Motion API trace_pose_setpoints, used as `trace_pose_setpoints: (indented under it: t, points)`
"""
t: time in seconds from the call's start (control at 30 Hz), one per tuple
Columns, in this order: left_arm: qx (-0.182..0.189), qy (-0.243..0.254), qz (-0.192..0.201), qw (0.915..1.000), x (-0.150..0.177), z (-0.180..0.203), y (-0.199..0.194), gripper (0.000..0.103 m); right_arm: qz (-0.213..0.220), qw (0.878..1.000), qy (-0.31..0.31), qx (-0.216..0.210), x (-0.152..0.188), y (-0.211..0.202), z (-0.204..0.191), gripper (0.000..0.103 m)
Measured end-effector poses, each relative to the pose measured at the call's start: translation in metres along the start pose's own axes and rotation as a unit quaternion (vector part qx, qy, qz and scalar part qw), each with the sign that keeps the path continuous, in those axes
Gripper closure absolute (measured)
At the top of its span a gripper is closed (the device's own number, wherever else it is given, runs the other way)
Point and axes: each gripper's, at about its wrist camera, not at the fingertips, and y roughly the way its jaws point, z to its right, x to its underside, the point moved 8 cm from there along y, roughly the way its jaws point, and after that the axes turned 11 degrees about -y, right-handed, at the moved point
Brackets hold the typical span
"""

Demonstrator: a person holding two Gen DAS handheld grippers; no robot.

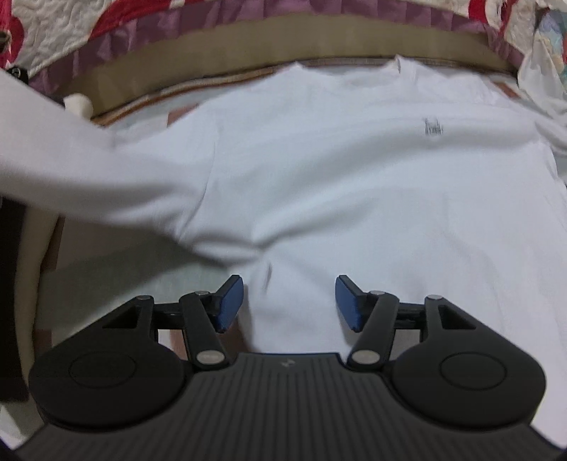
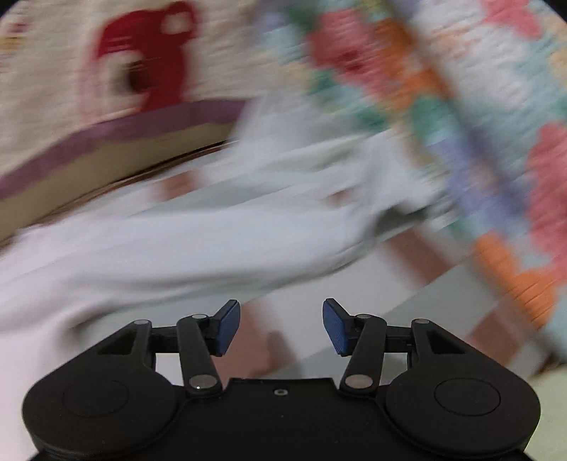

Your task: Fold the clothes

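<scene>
Below the quilt [image 1: 71, 32], a white shirt [image 1: 336, 177] is spread flat, collar toward the quilt, its long sleeve [image 1: 71, 159] stretched sideways. The left gripper [image 1: 290, 301] and right gripper [image 2: 281, 326] are parted, nothing clamped.

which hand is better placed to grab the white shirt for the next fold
Probably left. The left tongs stand open right over the white shirt, near its lower part beside the sleeve. The right tongs are open too, but over bare surface beside the shirt, in a blurred view.
</scene>
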Motion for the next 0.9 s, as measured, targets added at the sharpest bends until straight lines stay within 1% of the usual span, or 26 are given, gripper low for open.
trace_pose_setpoints:
  t: [0.07, 0.13, 0.2, 0.23, 0.3, 0.37, 0.43, 0.57, 0.6, 0.63, 0.67, 0.7, 0.73, 0.83, 0.9]
  points:
    - [0.002, 0.011, -0.015, 0.9998, 0.009, -0.004, -0.006, 0.046, -0.026, 0.996, 0.003, -0.086, 0.011, -0.003, -0.037, 0.047]
    - [0.008, 0.020, -0.024, 0.9995, 0.019, -0.011, -0.018, 0.046, -0.049, 0.986, -0.002, -0.156, 0.023, -0.010, -0.074, 0.047]
    - [0.019, 0.016, -0.028, 0.9993, 0.029, -0.019, -0.032, 0.049, -0.069, 0.977, -0.017, -0.200, 0.034, -0.016, -0.104, 0.047]
    - [0.026, 0.011, -0.034, 0.9990, 0.034, -0.023, -0.038, 0.049, -0.077, 0.974, -0.031, -0.210, 0.041, -0.020, -0.116, 0.047]
    - [0.043, -0.014, -0.047, 0.9979, 0.048, -0.030, -0.048, 0.051, -0.086, 0.971, -0.059, -0.214, 0.054, -0.029, -0.133, 0.047]
    - [0.073, -0.048, -0.061, 0.9942, 0.061, -0.032, -0.059, 0.052, -0.097, 0.970, -0.080, -0.210, 0.068, -0.042, -0.142, 0.047]
    - [0.100, -0.076, -0.074, 0.9893, 0.074, -0.032, -0.069, 0.052, -0.108, 0.969, -0.083, -0.207, 0.082, -0.055, -0.140, 0.047]
    - [0.124, -0.101, -0.089, 0.9831, 0.099, -0.023, -0.090, 0.052, -0.119, 0.964, -0.098, -0.217, 0.106, -0.094, -0.124, 0.047]
    - [0.135, -0.110, -0.092, 0.9803, 0.102, -0.020, -0.093, 0.055, -0.118, 0.963, -0.100, -0.219, 0.111, -0.105, -0.120, 0.047]
    - [0.151, -0.122, -0.099, 0.9761, 0.106, -0.017, -0.096, 0.070, -0.117, 0.963, -0.099, -0.224, 0.116, -0.116, -0.115, 0.047]
    - [0.172, -0.136, -0.110, 0.9696, 0.110, -0.013, -0.098, 0.078, -0.115, 0.962, -0.097, -0.229, 0.121, -0.127, -0.110, 0.047]
    - [0.182, -0.147, -0.118, 0.9651, 0.114, -0.011, -0.100, 0.081, -0.112, 0.961, -0.094, -0.234, 0.126, -0.137, -0.105, 0.047]
    - [0.177, -0.147, -0.119, 0.9658, 0.118, -0.010, -0.101, 0.081, -0.109, 0.960, -0.092, -0.240, 0.132, -0.147, -0.101, 0.047]
    - [0.147, -0.128, -0.107, 0.9750, 0.126, -0.008, -0.107, 0.081, -0.100, 0.960, -0.088, -0.246, 0.150, -0.165, -0.091, 0.047]
    - [0.135, -0.122, -0.098, 0.9786, 0.131, -0.006, -0.112, 0.081, -0.097, 0.963, -0.080, -0.238, 0.162, -0.169, -0.084, 0.047]
